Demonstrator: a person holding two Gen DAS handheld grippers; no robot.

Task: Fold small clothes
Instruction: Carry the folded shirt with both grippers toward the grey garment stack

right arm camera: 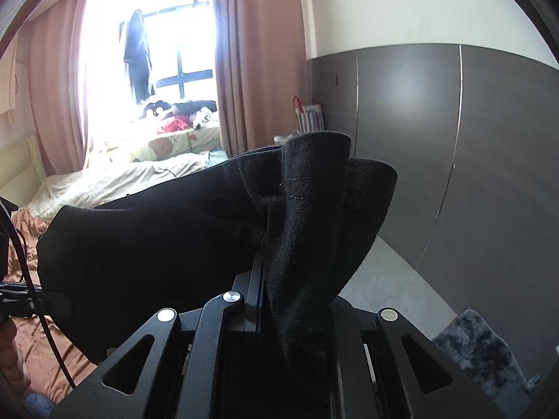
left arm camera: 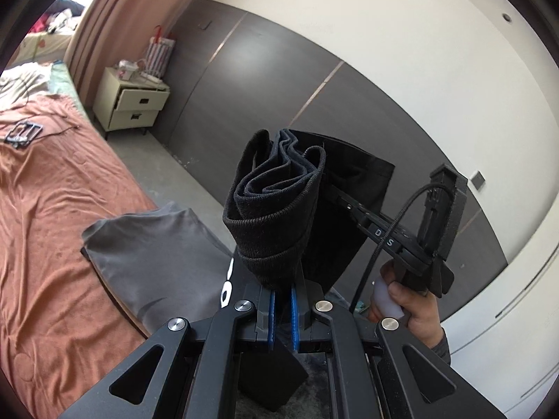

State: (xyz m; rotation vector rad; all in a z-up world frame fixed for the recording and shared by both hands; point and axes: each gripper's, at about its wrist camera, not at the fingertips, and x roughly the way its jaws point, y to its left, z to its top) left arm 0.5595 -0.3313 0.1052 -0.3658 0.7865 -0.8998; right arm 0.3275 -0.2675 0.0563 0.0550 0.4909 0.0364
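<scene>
Left gripper (left arm camera: 282,289) & right gripper (right arm camera: 276,244) both clamp the black knit garment (left arm camera: 276,202), bunched, held aloft between them; no fold laid yet.

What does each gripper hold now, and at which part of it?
Both hold one black garment in the air. The left gripper pinches its bunched ribbed band; the right gripper pinches a stitched hem edge.

Daylight floods in through the window (right arm camera: 174,45), blown out to white glare between the curtains (right arm camera: 258,59). The black garment (right arm camera: 157,237) goes nearly featureless against it. Both views bend straight wall panels (left arm camera: 297,80) into curves, with dark vignetted corners
</scene>
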